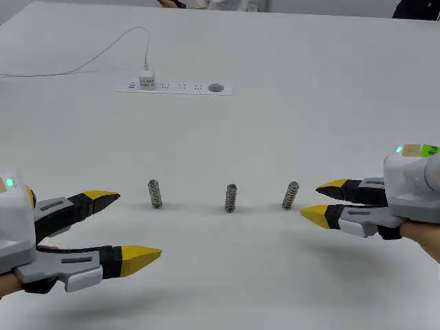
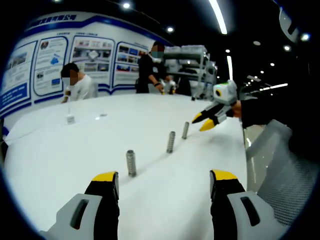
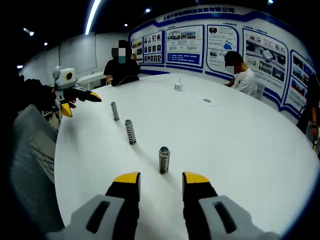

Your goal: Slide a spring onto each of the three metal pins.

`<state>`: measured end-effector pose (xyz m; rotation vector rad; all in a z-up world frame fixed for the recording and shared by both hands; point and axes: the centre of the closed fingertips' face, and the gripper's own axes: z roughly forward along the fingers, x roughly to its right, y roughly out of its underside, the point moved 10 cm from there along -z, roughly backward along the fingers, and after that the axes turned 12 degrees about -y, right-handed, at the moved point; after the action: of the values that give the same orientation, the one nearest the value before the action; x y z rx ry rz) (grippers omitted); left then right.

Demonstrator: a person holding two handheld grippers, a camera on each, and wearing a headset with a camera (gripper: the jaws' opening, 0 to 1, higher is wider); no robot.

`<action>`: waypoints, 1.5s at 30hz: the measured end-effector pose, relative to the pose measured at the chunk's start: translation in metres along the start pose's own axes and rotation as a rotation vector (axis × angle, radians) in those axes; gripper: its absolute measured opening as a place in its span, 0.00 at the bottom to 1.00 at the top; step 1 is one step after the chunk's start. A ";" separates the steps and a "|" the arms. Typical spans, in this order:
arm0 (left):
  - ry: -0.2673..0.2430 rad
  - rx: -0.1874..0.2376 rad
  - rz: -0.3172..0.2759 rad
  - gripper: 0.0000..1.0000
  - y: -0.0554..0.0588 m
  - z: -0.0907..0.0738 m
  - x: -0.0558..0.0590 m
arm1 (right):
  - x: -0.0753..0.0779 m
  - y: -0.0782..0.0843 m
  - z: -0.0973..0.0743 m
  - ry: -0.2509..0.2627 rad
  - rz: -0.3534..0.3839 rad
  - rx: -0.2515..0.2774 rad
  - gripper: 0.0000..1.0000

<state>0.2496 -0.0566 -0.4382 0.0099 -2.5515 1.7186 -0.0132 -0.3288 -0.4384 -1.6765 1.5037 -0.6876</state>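
Note:
Three upright pins, each wrapped in a grey spring, stand in a row on the white table: left spring [image 1: 155,194], middle spring [image 1: 231,198], right spring [image 1: 290,195]. My left gripper [image 1: 127,227] is open, low at the left, a short way from the left spring [image 2: 131,163]. My right gripper [image 1: 324,201] is open with a narrower gap, just right of the right spring [image 3: 164,160]. Nothing sits between either pair of yellow-tipped fingers. The left gripper view has the right gripper [image 2: 204,120] beyond the far spring [image 2: 185,130]; the right gripper view has the left gripper [image 3: 80,100] past the far spring [image 3: 115,111].
A white power strip [image 1: 175,87] with a plugged charger [image 1: 147,80] and cable lies at the back of the table. Several people sit or stand beyond the far table edge [image 3: 240,75]. A mesh chair back [image 2: 285,170] stands beside the table.

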 end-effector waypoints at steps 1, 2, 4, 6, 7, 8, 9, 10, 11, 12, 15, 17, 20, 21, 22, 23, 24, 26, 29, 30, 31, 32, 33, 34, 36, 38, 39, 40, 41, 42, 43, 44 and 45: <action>-0.001 -0.001 0.000 0.76 0.001 0.000 0.000 | -0.003 0.001 -0.001 -0.004 -0.003 0.001 0.36; -0.002 -0.002 0.000 0.76 0.001 0.000 0.000 | -0.004 0.001 -0.002 -0.007 -0.005 0.001 0.37; -0.004 -0.004 0.001 0.76 0.001 0.000 -0.001 | -0.007 0.002 -0.003 -0.012 -0.012 0.002 0.39; -0.006 -0.005 0.001 0.76 0.002 0.000 -0.001 | -0.011 0.002 -0.004 -0.020 -0.018 0.008 0.41; -0.007 -0.005 0.001 0.76 0.002 0.000 -0.001 | -0.013 0.002 -0.005 -0.023 -0.021 0.011 0.42; -0.007 -0.005 0.001 0.76 0.002 0.000 -0.001 | -0.014 0.002 -0.005 -0.025 -0.025 0.014 0.43; -0.008 -0.007 0.002 0.76 0.002 0.000 -0.001 | -0.016 0.002 -0.006 -0.028 -0.026 0.017 0.44; -0.008 -0.007 0.003 0.76 0.002 0.000 -0.001 | -0.017 0.003 -0.006 -0.031 -0.026 0.019 0.45; -0.008 -0.008 0.002 0.75 0.002 0.000 -0.001 | -0.018 0.004 -0.007 -0.031 -0.028 0.020 0.46; -0.008 -0.009 0.003 0.76 0.002 0.000 -0.001 | -0.019 0.005 -0.007 -0.033 -0.029 0.019 0.46; -0.008 -0.011 0.004 0.76 0.004 0.000 -0.001 | -0.022 0.009 -0.008 -0.039 -0.038 0.010 0.48; -0.010 -0.011 0.003 0.76 0.005 0.000 -0.001 | -0.024 0.011 -0.010 -0.044 -0.033 0.011 0.49; -0.011 -0.012 0.004 0.76 0.005 0.000 -0.002 | -0.024 0.015 -0.012 -0.046 -0.029 0.017 0.51; -0.011 -0.013 0.004 0.76 0.005 0.000 -0.002 | -0.024 0.016 -0.012 -0.046 -0.024 0.019 0.51; -0.011 -0.013 0.005 0.76 0.005 0.000 -0.002 | -0.025 0.017 -0.013 -0.046 -0.021 0.019 0.52; -0.011 -0.013 0.004 0.76 0.005 0.000 -0.002 | -0.025 0.018 -0.013 -0.045 -0.021 0.021 0.52; -0.011 -0.013 0.005 0.76 0.005 0.000 -0.002 | -0.026 0.019 -0.014 -0.046 -0.018 0.024 0.53; -0.010 -0.015 0.006 0.76 0.005 0.000 -0.001 | -0.027 0.020 -0.014 -0.046 -0.015 0.025 0.53; -0.010 -0.017 0.007 0.76 0.005 0.000 -0.001 | -0.030 0.021 -0.014 -0.046 -0.015 0.027 0.54; -0.010 -0.017 0.007 0.76 0.005 0.000 -0.001 | -0.030 0.021 -0.014 -0.045 -0.014 0.028 0.54; -0.010 -0.017 0.007 0.76 0.005 0.000 -0.001 | -0.031 0.022 -0.014 -0.043 -0.014 0.025 0.54; -0.010 -0.017 0.007 0.76 0.005 0.000 0.000 | -0.031 0.023 -0.014 -0.041 -0.013 0.024 0.55; -0.010 -0.017 0.006 0.76 0.005 0.000 0.000 | -0.031 0.023 -0.015 -0.041 -0.011 0.025 0.55; -0.009 -0.018 0.007 0.76 0.005 0.000 0.000 | -0.032 0.023 -0.015 -0.041 -0.011 0.027 0.55; -0.009 -0.022 0.006 0.76 0.006 0.000 0.000 | -0.031 0.022 -0.016 -0.032 -0.021 0.041 0.57; -0.009 -0.025 0.005 0.76 0.007 0.000 0.000 | -0.031 0.021 -0.016 -0.031 -0.019 0.045 0.58; -0.009 -0.026 0.005 0.76 0.007 0.000 0.000 | -0.031 0.021 -0.016 -0.030 -0.021 0.046 0.58; -0.010 -0.026 0.003 0.76 0.008 0.000 0.000 | -0.031 0.020 -0.016 -0.029 -0.022 0.047 0.58; -0.010 -0.026 0.002 0.76 0.008 0.000 0.000 | -0.031 0.019 -0.016 -0.027 -0.024 0.048 0.58; -0.010 -0.026 0.001 0.76 0.008 0.000 0.000 | -0.030 0.019 -0.016 -0.026 -0.026 0.052 0.58; -0.010 -0.027 0.002 0.76 0.007 0.000 0.000 | -0.031 0.018 -0.016 -0.026 -0.027 0.059 0.59; -0.010 -0.026 0.002 0.76 0.007 0.000 0.000 | -0.031 0.017 -0.016 -0.026 -0.027 0.059 0.59; -0.010 -0.027 0.001 0.76 0.007 0.000 0.000 | -0.030 0.017 -0.015 -0.025 -0.028 0.059 0.59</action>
<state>0.2494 -0.0536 -0.4450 0.0167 -2.5817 1.6892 -0.0401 -0.3019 -0.4406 -1.6586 1.4313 -0.7172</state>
